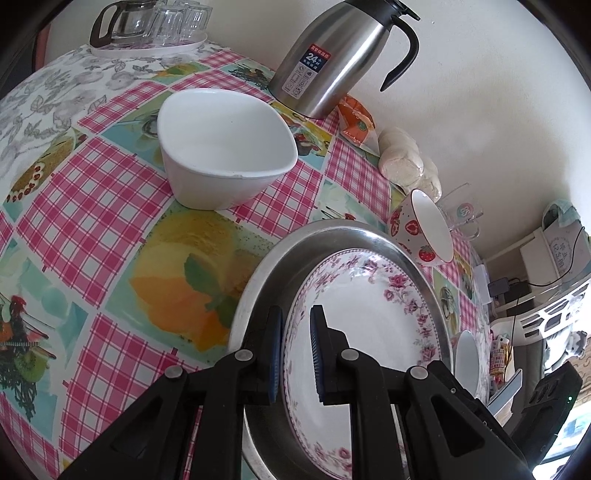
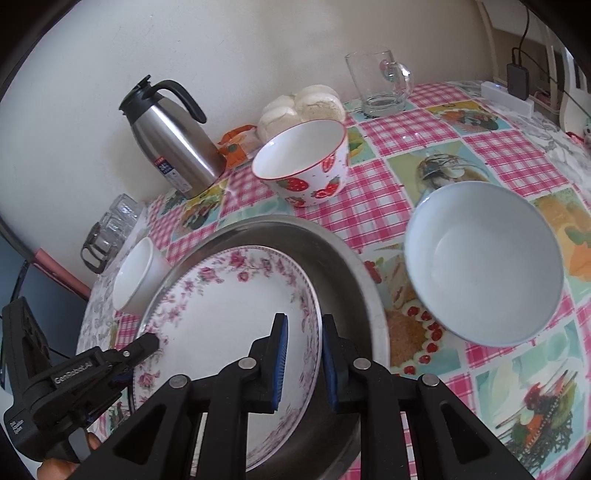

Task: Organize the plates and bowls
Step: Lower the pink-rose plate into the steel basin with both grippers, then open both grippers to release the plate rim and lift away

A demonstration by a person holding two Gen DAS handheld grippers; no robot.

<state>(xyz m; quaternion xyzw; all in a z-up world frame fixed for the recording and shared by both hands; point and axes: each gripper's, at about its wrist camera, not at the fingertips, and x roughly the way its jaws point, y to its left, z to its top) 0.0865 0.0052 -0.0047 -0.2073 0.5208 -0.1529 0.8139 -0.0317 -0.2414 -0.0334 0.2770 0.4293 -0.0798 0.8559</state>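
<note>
A white plate with a pink flower border (image 1: 369, 317) (image 2: 221, 317) sits inside a round steel tray (image 1: 258, 280) (image 2: 351, 258). My left gripper (image 1: 295, 350) is shut on the plate's rim, which runs between its blue pads. From the right wrist view, that left gripper (image 2: 153, 343) is on the plate's left edge. My right gripper (image 2: 304, 362) is shut on the opposite rim. Around the tray stand a white squarish bowl (image 1: 225, 147) (image 2: 135, 275), a strawberry-pattern bowl (image 1: 424, 229) (image 2: 306, 162) and a pale blue bowl (image 2: 484, 262).
On the checked tablecloth, a steel thermos jug (image 1: 340, 55) (image 2: 173, 136), a bag of buns (image 1: 406, 158) (image 2: 303, 107) and a glass mug (image 2: 380, 81) line the wall. A tray with a glass pot and glasses (image 1: 147, 26) sits at the far corner. A power strip (image 2: 509, 96) lies at the right edge.
</note>
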